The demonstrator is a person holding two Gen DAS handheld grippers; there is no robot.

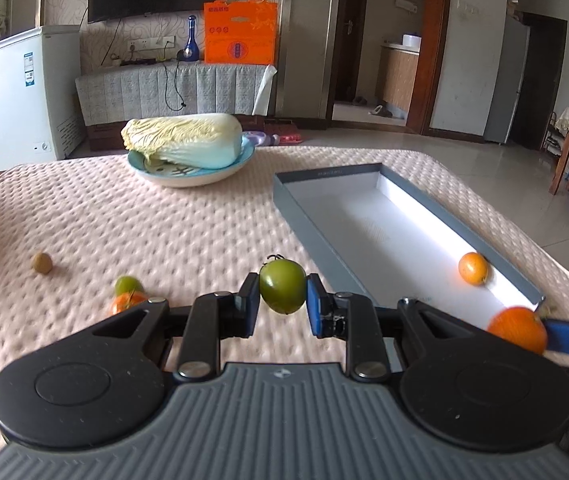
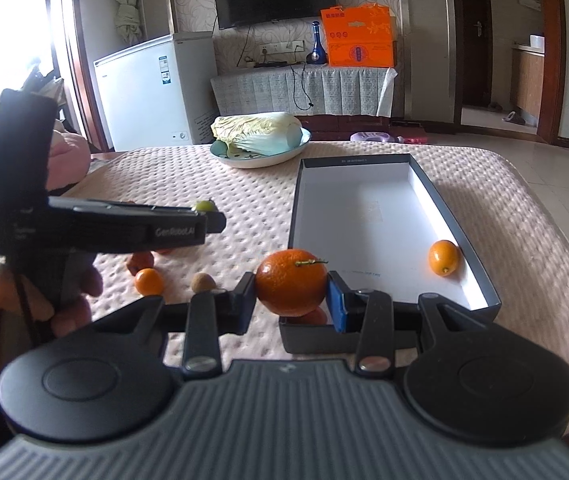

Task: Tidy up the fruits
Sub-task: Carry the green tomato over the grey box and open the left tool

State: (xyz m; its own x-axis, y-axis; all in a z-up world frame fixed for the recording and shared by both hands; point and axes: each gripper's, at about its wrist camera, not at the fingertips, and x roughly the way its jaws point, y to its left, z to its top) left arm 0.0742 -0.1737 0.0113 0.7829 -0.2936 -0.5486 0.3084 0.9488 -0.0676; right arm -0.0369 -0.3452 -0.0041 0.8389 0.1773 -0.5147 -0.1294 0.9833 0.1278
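"GenRobot.AI" on the side of the left claw (image 2: 204,216)

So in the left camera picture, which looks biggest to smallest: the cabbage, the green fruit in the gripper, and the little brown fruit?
1. cabbage
2. green fruit, though it sits nearest the camera, which enlarges it
3. brown fruit

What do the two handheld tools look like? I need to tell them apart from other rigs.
Both match: a grey ribbed body, two round black discs, black linkage arms with silver rivets, and blue pads on black fingers. The right tool shows the same build. Seen side-on, the left tool is black, with white "GenRobot.AI" lettering.
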